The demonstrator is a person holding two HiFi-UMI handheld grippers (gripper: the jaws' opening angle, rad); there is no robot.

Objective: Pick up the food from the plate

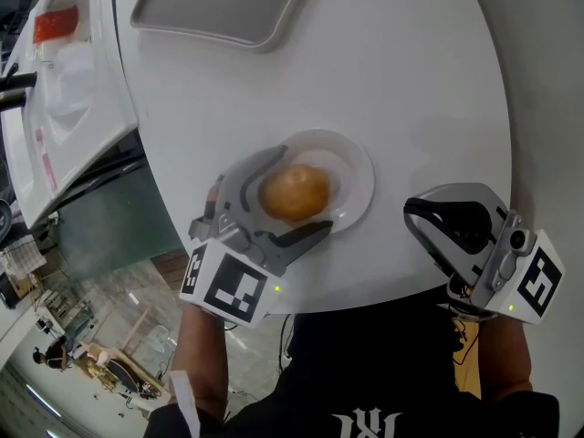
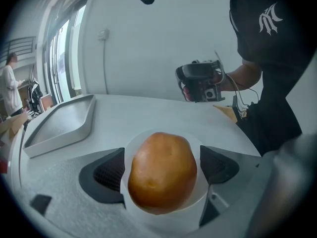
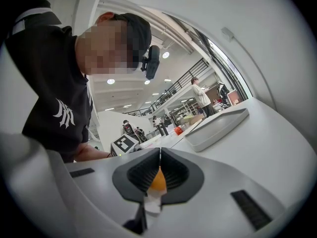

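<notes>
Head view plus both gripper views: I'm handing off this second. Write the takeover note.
Left hand-held gripper: open, jaws on either side of the bread roll, pads not touching it.
Right hand-held gripper: shut, holding nothing, to the right of the plate and apart from it.
The roll sits on the white plate near the table's close edge; the grey tray is at the far side.
Done: left gripper lined up around the roll.
Left: close on the roll and lift it off the plate.
</notes>
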